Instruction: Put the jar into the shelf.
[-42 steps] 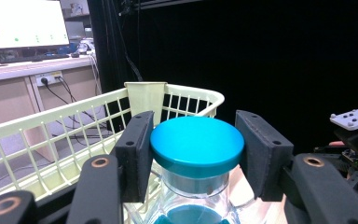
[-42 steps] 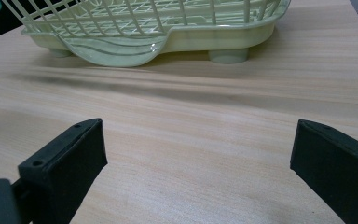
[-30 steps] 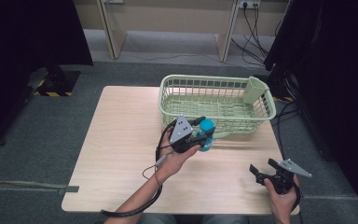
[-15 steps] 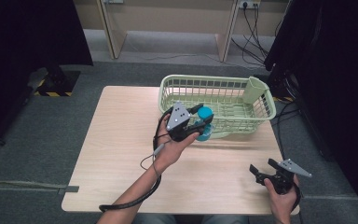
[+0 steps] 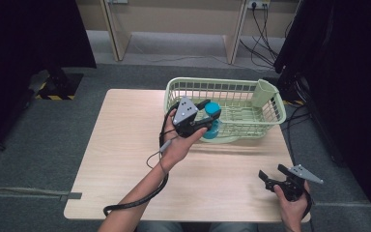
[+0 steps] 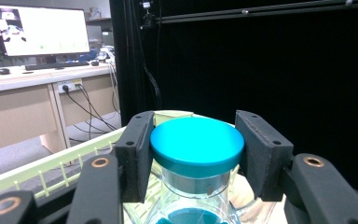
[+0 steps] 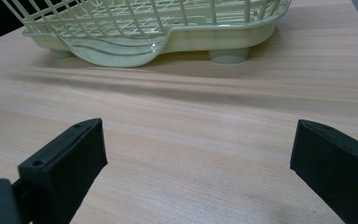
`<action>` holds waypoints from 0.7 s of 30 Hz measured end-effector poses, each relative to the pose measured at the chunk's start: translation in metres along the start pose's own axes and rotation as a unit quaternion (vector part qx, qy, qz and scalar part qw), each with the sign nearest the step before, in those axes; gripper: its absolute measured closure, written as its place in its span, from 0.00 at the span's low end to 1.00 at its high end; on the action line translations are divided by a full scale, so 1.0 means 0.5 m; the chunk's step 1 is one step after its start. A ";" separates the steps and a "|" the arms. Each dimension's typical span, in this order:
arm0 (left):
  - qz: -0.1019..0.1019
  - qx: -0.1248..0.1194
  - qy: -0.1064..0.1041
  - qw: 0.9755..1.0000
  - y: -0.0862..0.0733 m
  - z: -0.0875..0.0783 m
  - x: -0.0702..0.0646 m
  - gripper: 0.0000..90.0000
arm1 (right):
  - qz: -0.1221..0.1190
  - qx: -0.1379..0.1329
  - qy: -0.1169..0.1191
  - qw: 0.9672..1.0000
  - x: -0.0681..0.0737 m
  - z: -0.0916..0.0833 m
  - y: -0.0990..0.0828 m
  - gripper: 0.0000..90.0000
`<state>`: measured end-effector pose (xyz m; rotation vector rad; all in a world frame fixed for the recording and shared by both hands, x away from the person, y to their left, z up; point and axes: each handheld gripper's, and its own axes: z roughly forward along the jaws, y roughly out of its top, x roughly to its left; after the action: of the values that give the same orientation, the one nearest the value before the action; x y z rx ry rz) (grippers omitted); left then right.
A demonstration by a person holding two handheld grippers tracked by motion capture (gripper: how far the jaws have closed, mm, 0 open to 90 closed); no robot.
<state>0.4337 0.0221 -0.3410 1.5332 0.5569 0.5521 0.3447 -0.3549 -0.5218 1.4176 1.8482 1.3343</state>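
High view, bottom edge first: the right gripper (image 5: 274, 177) sits in the person's right hand (image 5: 290, 205) at the lower right of the frame, low over the pale wooden table (image 5: 125, 145) near its near-right corner, its jaws spread wide with nothing between them. The right gripper view (image 7: 198, 163) shows the same thing from close in, one black jaw at the lower left and the other at the lower right with bare wood grain between, and the foot and curved lip of the green basket (image 7: 168, 32) across the top of that frame. Further up the high view, a forearm runs from the bottom centre to the left hand (image 5: 176, 145), with a black cable looping beneath it. That hand holds the left gripper (image 5: 210, 117) at frame centre, raised above the table and closed on a clear jar with a blue lid (image 5: 211, 121) (the grey three-cornered plate on top faces the camera). The jar hangs at the near-left wall of the basket (image 5: 270, 121); whether it is inside the rim or just outside I cannot tell. In the left gripper view the pads press the lid (image 6: 196, 144) from both sides, the jar upright, with pale green basket bars (image 6: 51, 168) below and to the left. At the far right end of the basket stands a green cup holder (image 5: 264, 93).
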 end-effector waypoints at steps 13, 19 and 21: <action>0.002 0.009 0.027 1.000 0.033 0.033 0.040 0.53 | 0.001 -0.001 0.001 1.000 -0.001 0.000 0.000 0.04; -0.002 0.024 0.044 0.999 0.035 0.060 0.060 0.53 | 0.001 -0.001 0.002 1.000 -0.001 0.000 0.000 0.04; -0.003 0.029 0.048 0.998 0.036 0.071 0.067 0.53 | 0.001 0.000 0.002 1.000 -0.001 0.000 0.000 0.04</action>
<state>0.4825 0.0165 -0.3239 1.5645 0.6561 0.6127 0.3448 -0.3553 -0.5219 1.4166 1.8496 1.3394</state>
